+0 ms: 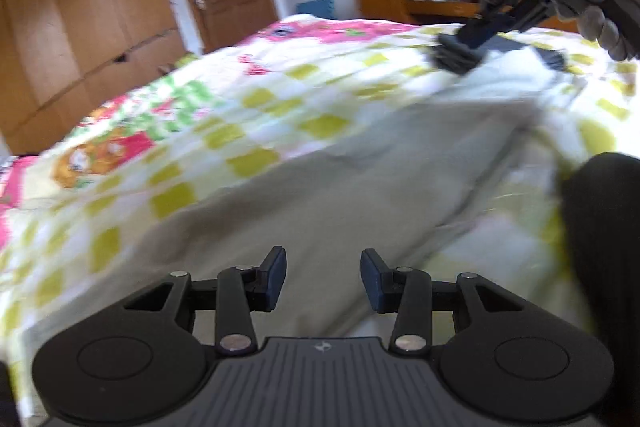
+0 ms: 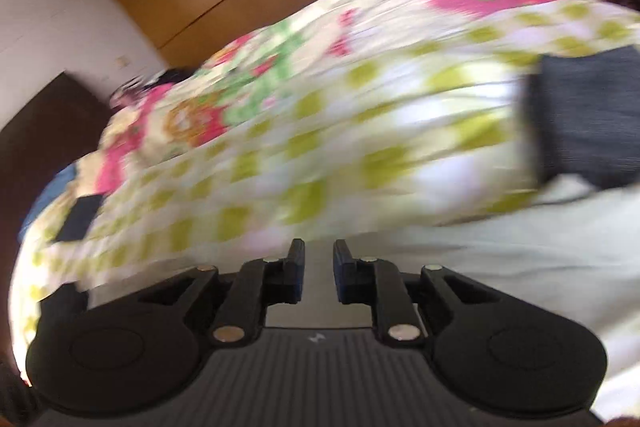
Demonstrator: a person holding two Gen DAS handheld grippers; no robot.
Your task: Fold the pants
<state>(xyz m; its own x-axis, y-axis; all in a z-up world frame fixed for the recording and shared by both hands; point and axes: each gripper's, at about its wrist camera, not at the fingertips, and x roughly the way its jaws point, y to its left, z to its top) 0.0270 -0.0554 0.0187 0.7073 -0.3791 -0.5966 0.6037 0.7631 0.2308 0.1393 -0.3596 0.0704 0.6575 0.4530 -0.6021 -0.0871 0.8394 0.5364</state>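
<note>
Progress: my judgement is that I am between folds; the pants (image 1: 340, 187) lie as a pale beige band on the bed (image 1: 180, 155), mostly flat, with at least one more fold left. How many layers there are I cannot tell through the blur.
Pants: in the left wrist view they run from 6 o'clock, under my fingers, up toward 2 o'clock; a dark grey part (image 2: 588, 115) sits at their far end, at 3 o'clock in the right wrist view.
Left gripper (image 1: 323, 279): released, jaws well apart, nothing between them, hovering over the near end of the pants.
Right gripper (image 2: 319, 277): jaws parted by a narrow gap, empty, with the pants at 4 o'clock of it and the checked bedspread (image 2: 320, 131) at 12.
Right gripper from the left view: it hangs at 2 o'clock, above the far end of the pants, in my gloved hand (image 1: 604, 23).
</note>
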